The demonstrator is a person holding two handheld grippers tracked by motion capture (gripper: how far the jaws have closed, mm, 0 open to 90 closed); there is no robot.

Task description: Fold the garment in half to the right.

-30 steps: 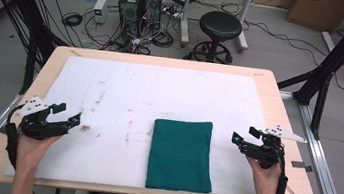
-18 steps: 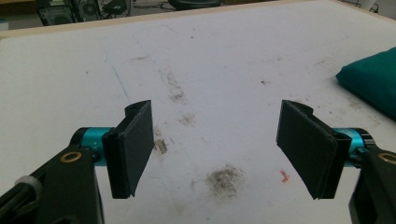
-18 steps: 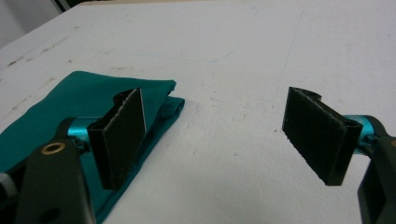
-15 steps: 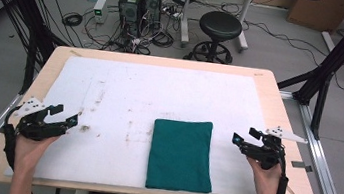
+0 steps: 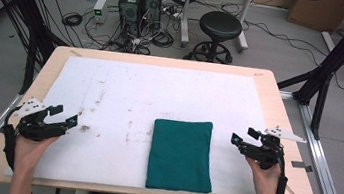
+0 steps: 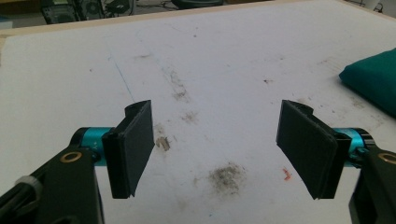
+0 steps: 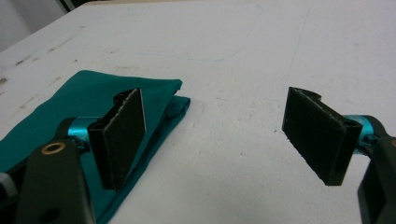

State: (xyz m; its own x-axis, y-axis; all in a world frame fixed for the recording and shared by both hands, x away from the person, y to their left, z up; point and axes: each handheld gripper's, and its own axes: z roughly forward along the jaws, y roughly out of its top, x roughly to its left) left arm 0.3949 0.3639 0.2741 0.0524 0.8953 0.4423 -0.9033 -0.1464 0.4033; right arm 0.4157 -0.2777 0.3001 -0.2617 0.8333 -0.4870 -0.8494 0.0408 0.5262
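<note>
A folded dark green cloth (image 5: 181, 154) lies flat on the white mat (image 5: 159, 100), near the table's front edge and a bit right of centre. My left gripper (image 5: 64, 115) hovers over the mat at the front left, open with nothing between its jaws, well apart from the cloth. My right gripper (image 5: 243, 138) stands open just right of the cloth's far right corner. In the right gripper view (image 7: 219, 135) the cloth (image 7: 70, 107) lies under and beyond the left jaw. The left gripper view (image 6: 219, 144) shows the cloth's edge (image 6: 373, 79) at the far right.
The mat is stained with brown smudges (image 5: 85, 127) around its middle and left. The wooden table's rim (image 5: 279, 111) frames the mat. Beyond the table stand a black stool (image 5: 218, 27), computer towers (image 5: 139, 2) and cables on the floor. Black frame posts (image 5: 325, 67) rise at both sides.
My left gripper has drifted slightly toward the front left. The right gripper and the cloth stay as they were.
</note>
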